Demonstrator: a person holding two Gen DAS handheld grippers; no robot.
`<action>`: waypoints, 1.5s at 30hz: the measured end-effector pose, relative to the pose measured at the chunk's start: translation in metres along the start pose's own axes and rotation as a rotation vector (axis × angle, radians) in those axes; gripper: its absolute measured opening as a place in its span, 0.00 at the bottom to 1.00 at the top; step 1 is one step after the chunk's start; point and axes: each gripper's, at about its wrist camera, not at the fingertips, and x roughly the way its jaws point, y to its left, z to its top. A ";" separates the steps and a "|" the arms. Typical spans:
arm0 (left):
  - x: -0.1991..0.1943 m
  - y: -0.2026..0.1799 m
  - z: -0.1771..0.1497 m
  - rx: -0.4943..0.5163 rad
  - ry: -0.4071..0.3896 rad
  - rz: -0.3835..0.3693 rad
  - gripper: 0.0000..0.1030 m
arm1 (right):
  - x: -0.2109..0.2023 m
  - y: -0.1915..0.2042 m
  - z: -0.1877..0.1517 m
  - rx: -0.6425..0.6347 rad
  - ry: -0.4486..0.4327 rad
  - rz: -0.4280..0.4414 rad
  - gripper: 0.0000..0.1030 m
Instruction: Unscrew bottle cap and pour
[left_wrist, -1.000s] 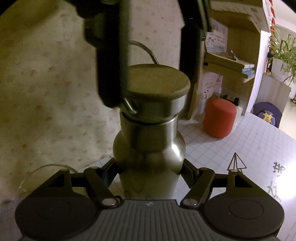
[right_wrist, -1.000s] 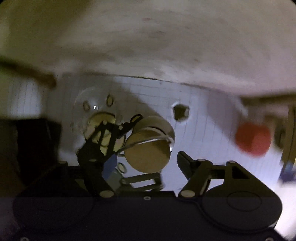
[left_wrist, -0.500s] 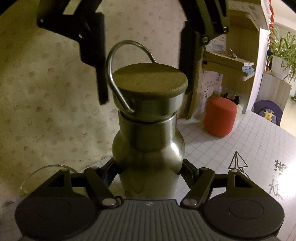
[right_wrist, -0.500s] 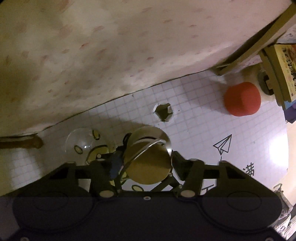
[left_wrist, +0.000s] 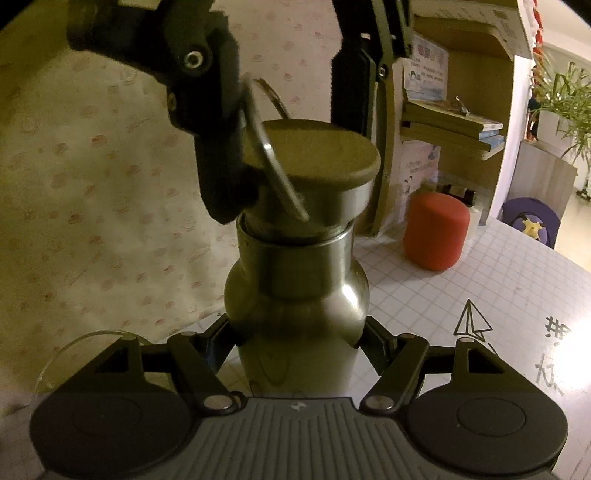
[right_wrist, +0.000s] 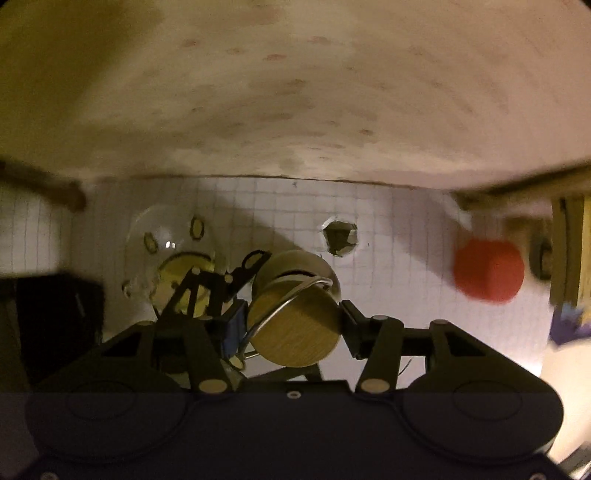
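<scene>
A steel bottle (left_wrist: 295, 295) stands upright on the gridded table, and my left gripper (left_wrist: 295, 332) is shut around its body below the shoulder. Its cap (left_wrist: 325, 151) has a wooden top and a wire loop handle (left_wrist: 273, 158). My right gripper (left_wrist: 295, 166) comes down from above with one finger on each side of the cap, shut on it. A narrow gap shows between cap and neck. From overhead in the right wrist view, the cap (right_wrist: 299, 336) sits between the right gripper (right_wrist: 291, 328) fingers, with the bottle's shoulder (right_wrist: 295, 262) beneath.
A clear glass bowl (right_wrist: 170, 254) with yellow markings stands just left of the bottle; its rim (left_wrist: 74, 354) shows low at the left. A red cylinder (left_wrist: 436, 232) sits at the right back near a bookshelf (left_wrist: 454, 122). A patterned curtain hangs behind the table (left_wrist: 443, 295).
The right gripper's fingers have come down and shut on the cap, then twisted; the wire handle has swung round and the right wrist view has rotated. The bottle and left gripper stayed put.
</scene>
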 end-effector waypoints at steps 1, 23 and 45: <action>0.000 0.000 0.000 0.000 0.000 0.000 0.68 | 0.000 0.002 0.000 -0.027 0.001 -0.006 0.53; 0.000 -0.002 0.000 -0.004 0.000 0.000 0.68 | -0.011 0.016 -0.013 -0.250 -0.040 -0.052 0.53; 0.002 0.000 0.005 0.009 0.029 -0.007 0.68 | -0.031 -0.008 -0.029 -0.172 -0.092 -0.013 0.53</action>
